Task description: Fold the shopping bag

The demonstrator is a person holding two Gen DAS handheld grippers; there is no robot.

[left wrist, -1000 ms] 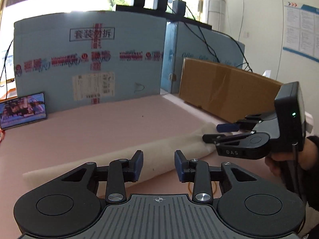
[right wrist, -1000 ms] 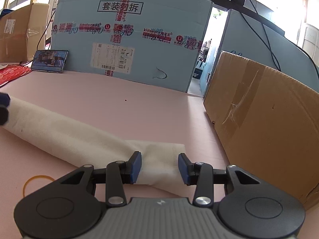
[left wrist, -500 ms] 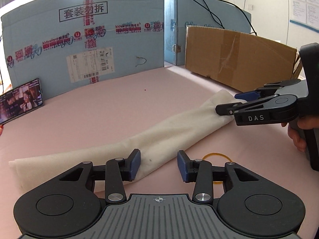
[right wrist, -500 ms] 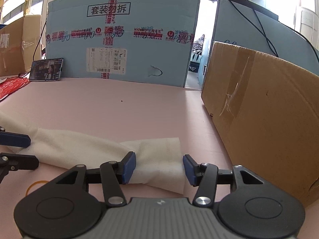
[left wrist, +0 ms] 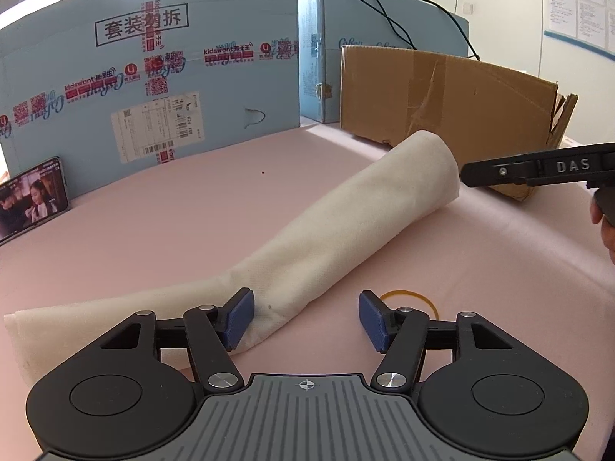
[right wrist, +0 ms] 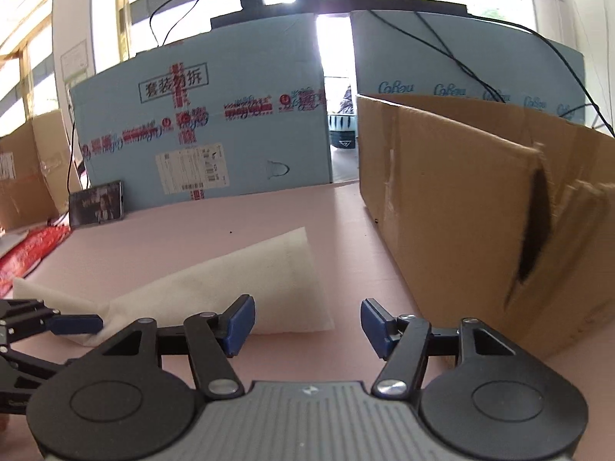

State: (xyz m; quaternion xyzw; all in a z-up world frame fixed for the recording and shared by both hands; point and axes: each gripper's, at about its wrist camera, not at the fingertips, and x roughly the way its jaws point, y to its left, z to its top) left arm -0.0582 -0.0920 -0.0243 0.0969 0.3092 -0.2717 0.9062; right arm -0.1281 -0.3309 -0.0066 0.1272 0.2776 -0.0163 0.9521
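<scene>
The cream shopping bag [left wrist: 346, 223] lies folded into a long narrow strip on the pink table, running from near left to far right. It also shows in the right wrist view [right wrist: 238, 288]. My left gripper [left wrist: 305, 319] is open, its left finger against the bag's near part. My right gripper [right wrist: 307, 324] is open and empty, just off the bag's right end. Its finger shows at the right of the left wrist view [left wrist: 538, 171], and the left gripper shows at the left of the right wrist view [right wrist: 57, 324].
A yellow rubber band [left wrist: 411, 299] lies by my left gripper's right finger. A brown cardboard box [right wrist: 480, 207] stands close on the right. Blue cartons [left wrist: 146, 65] wall the back. A phone [left wrist: 30, 199] leans at far left. Red packaging [right wrist: 27, 249] lies at the left edge.
Both grippers have opened wider. The right gripper has drawn back and tilted up, off the bag's right end. The left gripper has moved closer to the bag.
</scene>
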